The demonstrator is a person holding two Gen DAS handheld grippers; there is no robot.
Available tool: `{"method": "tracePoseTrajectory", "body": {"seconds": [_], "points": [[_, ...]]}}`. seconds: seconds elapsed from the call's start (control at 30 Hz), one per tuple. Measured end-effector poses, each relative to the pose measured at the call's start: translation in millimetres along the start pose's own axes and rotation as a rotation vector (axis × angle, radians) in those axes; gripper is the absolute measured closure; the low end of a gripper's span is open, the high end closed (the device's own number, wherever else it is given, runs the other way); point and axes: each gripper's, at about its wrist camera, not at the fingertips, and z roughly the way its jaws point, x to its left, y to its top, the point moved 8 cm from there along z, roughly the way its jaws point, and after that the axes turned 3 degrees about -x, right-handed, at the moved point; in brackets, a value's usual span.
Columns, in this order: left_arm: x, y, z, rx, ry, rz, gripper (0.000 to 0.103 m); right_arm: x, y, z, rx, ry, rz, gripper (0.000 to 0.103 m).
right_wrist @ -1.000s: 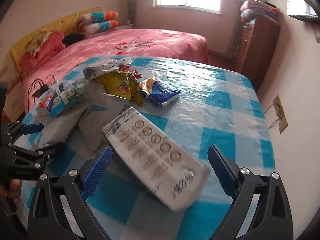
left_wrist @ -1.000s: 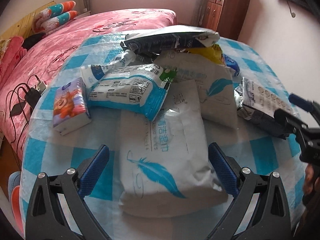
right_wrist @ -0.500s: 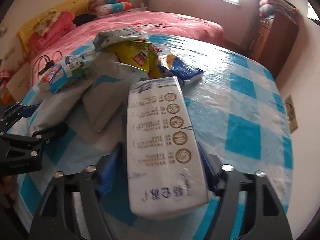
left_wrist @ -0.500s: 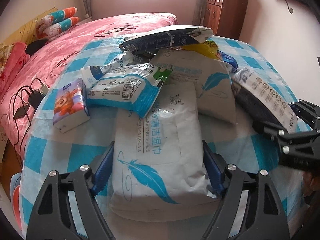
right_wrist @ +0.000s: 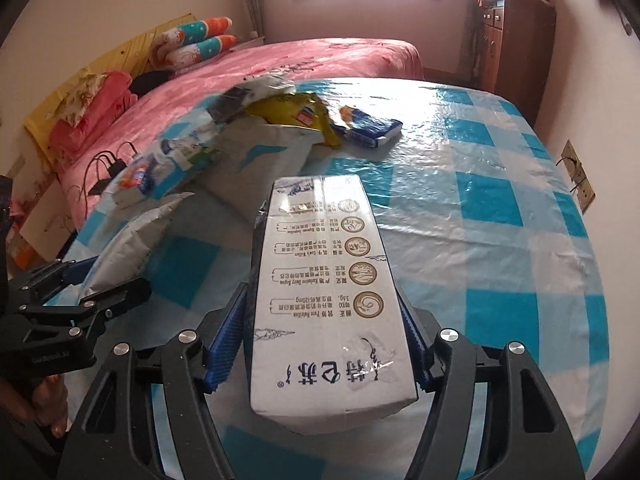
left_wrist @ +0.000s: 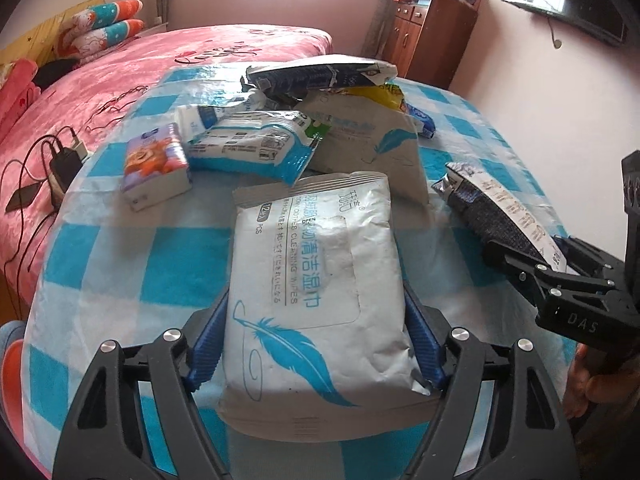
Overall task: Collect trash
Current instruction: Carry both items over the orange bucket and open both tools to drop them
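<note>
My left gripper (left_wrist: 316, 344) is shut on a white wet-wipes pack with a blue feather (left_wrist: 316, 280), held between its blue pads above the checked table (left_wrist: 120, 264). My right gripper (right_wrist: 316, 344) is shut on a long white milk-carton box (right_wrist: 324, 292). The box also shows in the left wrist view (left_wrist: 504, 216), at the right, in the right gripper (left_wrist: 552, 280). In the right wrist view the left gripper (right_wrist: 80, 292) holds the wipes pack (right_wrist: 128, 248) at the left. More trash lies in a pile (left_wrist: 304, 120) at the table's far side.
The pile holds a blue-white wipes pack (left_wrist: 252, 144), a small tissue pack (left_wrist: 156, 164), a grey feather bag (left_wrist: 372, 140), a yellow bag (right_wrist: 296, 116) and a blue packet (right_wrist: 372, 128). A pink bed (left_wrist: 160, 64) with chargers (left_wrist: 60, 160) lies left; a wooden cabinet (left_wrist: 432, 36) stands behind.
Both grippers have closed from open, the left on the feather wipes pack and the right on the white carton box. Both items are now lifted off the table.
</note>
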Motion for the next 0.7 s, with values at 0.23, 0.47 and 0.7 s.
{"method": "tracePoseTrajectory", "body": {"seconds": [0.23,0.47,0.7], "points": [[19,-4,-33,-0.048,-0.024,-0.022,0.025,40,-1,-22,-0.041,0.061,0.019,0.036],[63,-12,-68,-0.093,0.008,-0.07,0.025,100,2,-32,-0.038,0.17,-0.022,0.036],[137,-36,-109,-0.129,0.136,-0.145,0.025,191,3,-39,-0.033,0.341,-0.128,0.036]]}}
